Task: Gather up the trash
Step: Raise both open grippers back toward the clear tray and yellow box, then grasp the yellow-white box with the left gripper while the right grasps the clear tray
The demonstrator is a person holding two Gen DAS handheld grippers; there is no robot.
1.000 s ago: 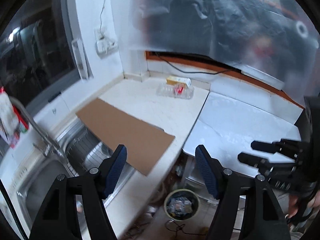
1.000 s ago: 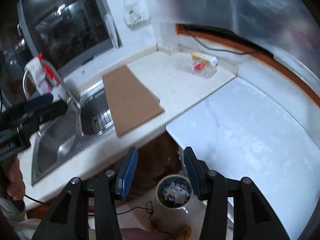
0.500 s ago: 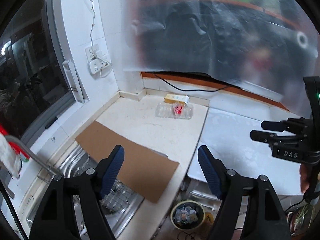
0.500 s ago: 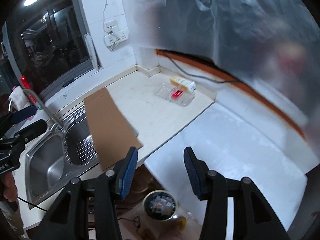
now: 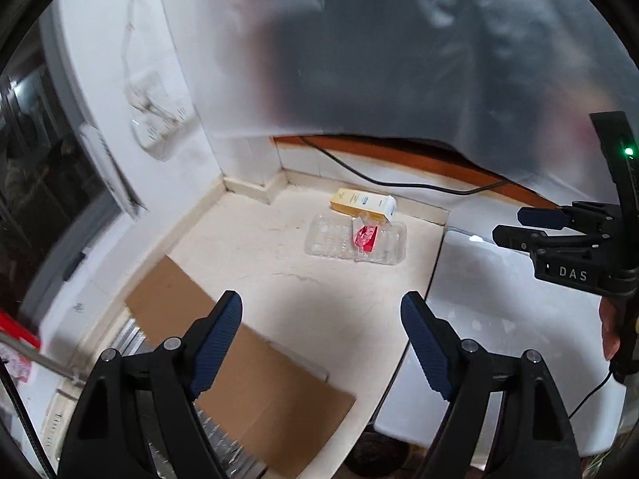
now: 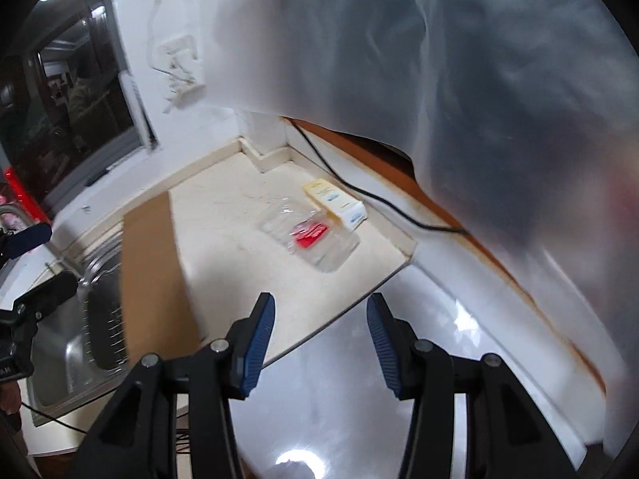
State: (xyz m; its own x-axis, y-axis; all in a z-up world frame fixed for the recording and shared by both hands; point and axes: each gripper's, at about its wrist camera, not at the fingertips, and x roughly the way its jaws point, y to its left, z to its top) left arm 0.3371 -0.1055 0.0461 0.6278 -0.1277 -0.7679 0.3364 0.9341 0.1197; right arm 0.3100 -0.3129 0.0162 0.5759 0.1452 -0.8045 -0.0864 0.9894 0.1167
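From the left wrist view, the left gripper (image 5: pixel 321 331) has just been opening its jaws and stands released, nothing between them. Ahead, near the back corner of the bench (image 5: pixel 279 263), lies a clear plastic tray (image 5: pixel 355 239) with a red wrapper (image 5: pixel 365 237) on it, and a yellow carton (image 5: pixel 361 201) just behind, touching or nearly so. The tray looks thin, light and crackly; it would likely flex and skid on the smooth bench, so a pinch across a rim edge seems best. The right gripper (image 5: pixel 535 225) shows at the right edge.

From the right wrist view, the right gripper (image 6: pixel 321 335) is half spread and empty. The tray, wrapper and carton lie well ahead of it. The carton looks stiff and light; its narrow sides suit a grasp. A cardboard sheet (image 6: pixel 153 275) spans the sink (image 6: pixel 68 363).
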